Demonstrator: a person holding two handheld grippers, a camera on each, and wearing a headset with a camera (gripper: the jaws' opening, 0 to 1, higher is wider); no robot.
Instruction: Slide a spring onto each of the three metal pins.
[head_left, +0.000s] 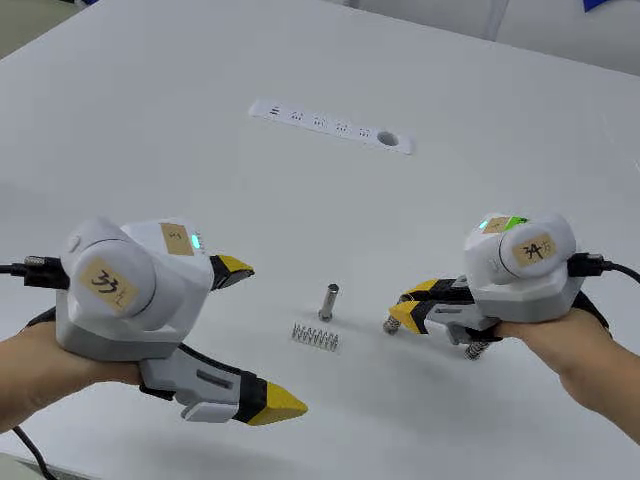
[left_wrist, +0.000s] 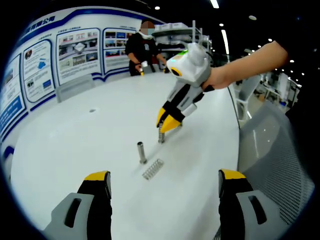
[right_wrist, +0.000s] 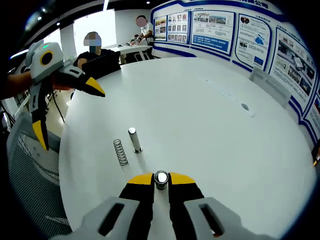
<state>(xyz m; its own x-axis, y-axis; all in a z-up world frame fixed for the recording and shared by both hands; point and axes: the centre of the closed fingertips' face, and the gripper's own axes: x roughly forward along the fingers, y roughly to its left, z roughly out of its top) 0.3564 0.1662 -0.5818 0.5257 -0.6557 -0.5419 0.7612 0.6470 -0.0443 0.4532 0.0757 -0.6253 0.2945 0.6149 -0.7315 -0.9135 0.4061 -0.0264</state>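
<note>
A bare metal pin (head_left: 328, 301) (left_wrist: 142, 152) (right_wrist: 133, 140) stands upright mid-table. A loose spring (head_left: 315, 337) (left_wrist: 153, 169) (right_wrist: 119, 151) lies flat beside it. My right gripper (head_left: 405, 311) (left_wrist: 169, 121) (right_wrist: 161, 182) is shut on the top of a second pin (head_left: 391, 324) (left_wrist: 161, 136) (right_wrist: 161, 177), which stands on the table with a spring coiled around it. A third sprung pin (head_left: 478, 348) shows under the right gripper's body. My left gripper (head_left: 255, 337) (left_wrist: 165, 177) (right_wrist: 67, 112) hovers wide open to the left of the bare pin, holding nothing.
A white power strip (head_left: 330, 125) (right_wrist: 225, 94) lies far back on the white round table (head_left: 150, 120). Grey mesh chairs (left_wrist: 280, 150) stand beyond the table's edge. People sit and stand at other tables in the background.
</note>
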